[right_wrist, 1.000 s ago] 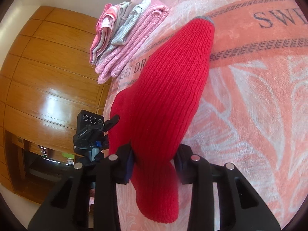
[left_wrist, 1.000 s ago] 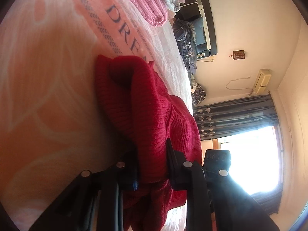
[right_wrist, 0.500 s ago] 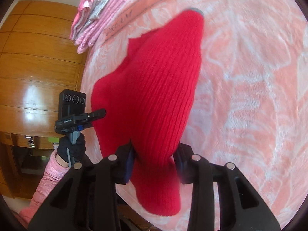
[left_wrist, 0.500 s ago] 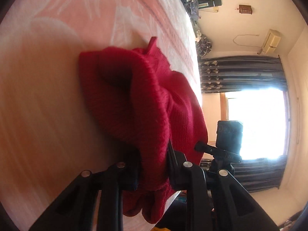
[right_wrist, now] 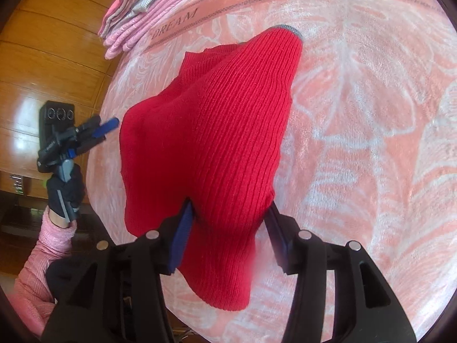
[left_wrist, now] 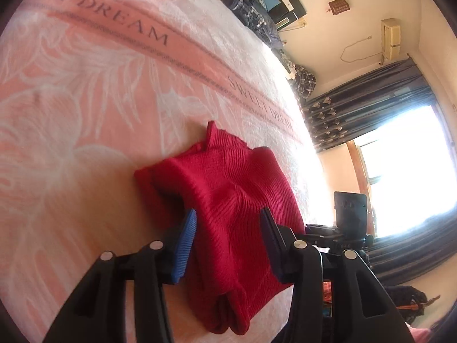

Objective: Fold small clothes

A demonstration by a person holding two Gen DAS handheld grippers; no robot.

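**Bed with the pink blanket**

So the surface here is a bed (right_wrist: 371, 143) covered in a fuzzy pink blanket (left_wrist: 85, 100), white feather pattern all over, with a darker stripe reading "SWEET DREAM" running across. A red ribbed knit garment (right_wrist: 217, 131) lies bunched up on it near the edge. Further back, by the stripe, sits a stack of folded clothes (right_wrist: 142, 8), pinks and grey stripes.

"SWEET DREAM" woven on pink blanket (left_wrist: 85, 91) band.
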